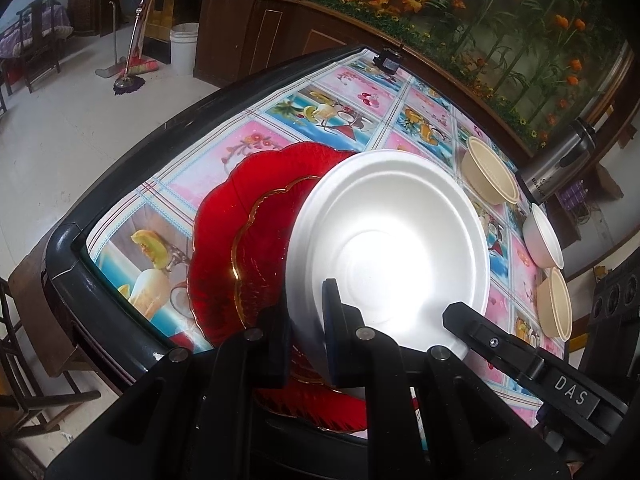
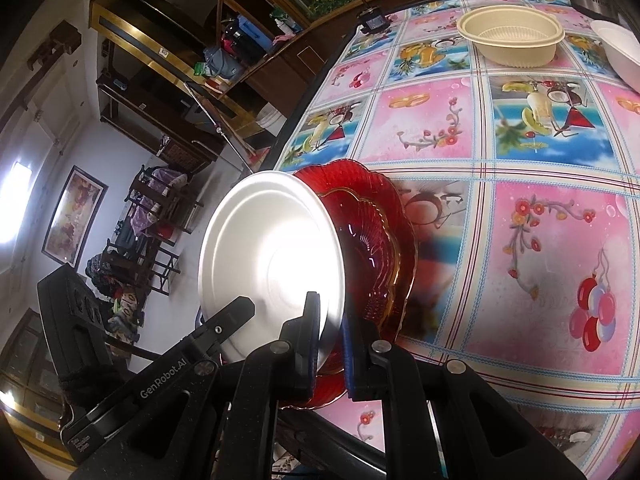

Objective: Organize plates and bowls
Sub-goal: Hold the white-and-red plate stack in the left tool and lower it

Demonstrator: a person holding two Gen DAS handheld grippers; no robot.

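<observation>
A white foam plate is held tilted over two stacked red glass plates that lie near the table's corner. My left gripper is shut on the white plate's near rim. In the right wrist view my right gripper is shut on the same white plate at its opposite rim, with the red plates just behind it. The other gripper's finger shows in each view. Two beige bowls and a white bowl stand along the table's far side.
The table has a colourful checked cloth and a dark raised rim. A steel thermos stands past the bowls. A small black device sits at the far edge. Floor, broom and bucket lie beyond.
</observation>
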